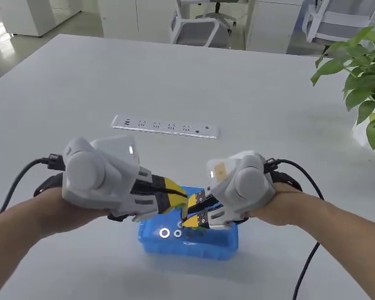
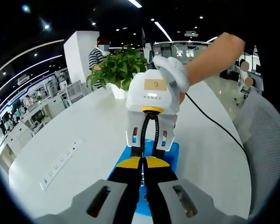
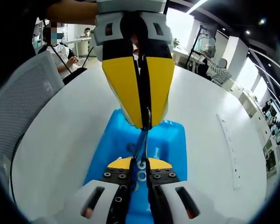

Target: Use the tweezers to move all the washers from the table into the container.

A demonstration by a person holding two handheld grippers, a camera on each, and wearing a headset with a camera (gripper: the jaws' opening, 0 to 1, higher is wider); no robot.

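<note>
Left gripper (image 1: pixel 184 198): we are clamping its yellow-tipped jaws on the tweezers (image 3: pixel 142 140), which are pointing down into the blue container (image 1: pixel 228 244). Right gripper (image 1: pixel 195 217): we are holding it opposite, jaws nearly together at the tweezers' tips; we cannot tell whether it is gripping. Washers (image 1: pixel 165 233): two are lying inside the container on the white table (image 1: pixel 175 75).

The left claw (image 1: pixel 177 197) and right claw (image 1: pixel 197 217) crowd nose to nose over the blue container (image 1: pixel 190 245) — scant room between. Wide bare counter (image 1: pixel 194 75) around; power strip (image 1: pixel 164 127) beyond, plant (image 1: pixel 361 75) far right.
</note>
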